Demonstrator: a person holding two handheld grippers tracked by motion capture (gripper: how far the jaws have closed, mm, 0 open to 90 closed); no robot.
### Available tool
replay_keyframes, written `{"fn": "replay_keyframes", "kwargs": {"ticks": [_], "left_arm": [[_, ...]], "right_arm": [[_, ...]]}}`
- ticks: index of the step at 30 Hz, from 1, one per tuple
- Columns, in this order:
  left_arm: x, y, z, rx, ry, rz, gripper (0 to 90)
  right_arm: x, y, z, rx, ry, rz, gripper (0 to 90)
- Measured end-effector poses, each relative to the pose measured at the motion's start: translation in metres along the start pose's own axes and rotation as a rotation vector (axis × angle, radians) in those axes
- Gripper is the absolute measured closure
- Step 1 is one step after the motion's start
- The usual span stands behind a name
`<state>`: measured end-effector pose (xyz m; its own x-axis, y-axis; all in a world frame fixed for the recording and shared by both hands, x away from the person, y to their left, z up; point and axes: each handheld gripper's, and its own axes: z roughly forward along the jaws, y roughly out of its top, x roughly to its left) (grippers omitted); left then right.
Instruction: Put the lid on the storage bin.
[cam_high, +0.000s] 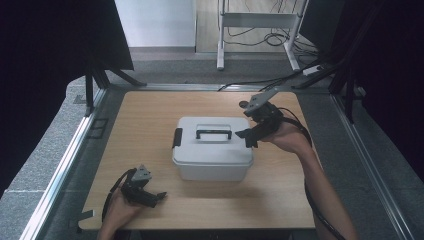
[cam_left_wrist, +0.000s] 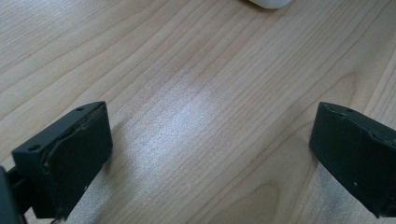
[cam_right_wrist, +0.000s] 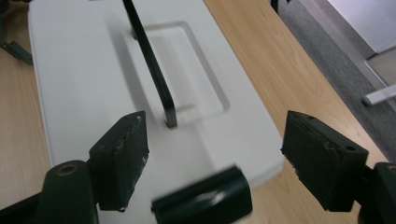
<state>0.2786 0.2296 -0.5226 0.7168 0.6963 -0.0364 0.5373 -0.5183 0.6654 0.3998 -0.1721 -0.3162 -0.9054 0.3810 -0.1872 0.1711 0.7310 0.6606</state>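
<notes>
A pale grey lidded box (cam_high: 212, 162) stands mid-table, with a black carry handle (cam_high: 213, 133) on its lid and a black latch (cam_high: 177, 138) on its left end. My right gripper (cam_high: 246, 138) is open at the box's right end. In the right gripper view its jaws (cam_right_wrist: 215, 140) straddle the right-end black latch (cam_right_wrist: 203, 198), which is blurred, with the lid (cam_right_wrist: 79, 88) and raised handle (cam_right_wrist: 152, 70) beyond. My left gripper (cam_high: 161, 196) rests open near the table's front left, holding nothing. Its jaws (cam_left_wrist: 210, 140) frame bare wood, with the box's corner (cam_left_wrist: 271, 3) ahead.
The wooden table (cam_high: 145, 110) has metal rails (cam_high: 65, 165) along both sides. Black curtains hang at left and right. A white metal frame (cam_high: 257, 22) and floor cables (cam_high: 270, 37) lie beyond the far edge.
</notes>
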Motion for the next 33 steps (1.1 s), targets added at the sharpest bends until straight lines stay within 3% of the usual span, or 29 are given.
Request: {"fn": "replay_keyframes", "kwargs": {"ticks": [12,19,26,33], "left_arm": [[0.000,0.000,0.000,0.002,-0.001,0.001,0.0],[0.000,0.000,0.000,0.002,0.000,0.001,0.0],[0.000,0.000,0.000,0.001,0.002,0.000,0.0],[0.000,0.000,0.000,0.001,0.003,-0.001,0.0]], "right_arm": [[-0.004,-0.054,-0.033,0.008,-0.095,0.109,14.8],[-0.004,-0.087,-0.045,0.008,-0.134,0.208,10.0],[0.002,-0.122,-0.047,0.001,-0.184,0.282,5.7],[0.016,-0.153,-0.034,0.012,-0.219,0.325,3.9]]}}
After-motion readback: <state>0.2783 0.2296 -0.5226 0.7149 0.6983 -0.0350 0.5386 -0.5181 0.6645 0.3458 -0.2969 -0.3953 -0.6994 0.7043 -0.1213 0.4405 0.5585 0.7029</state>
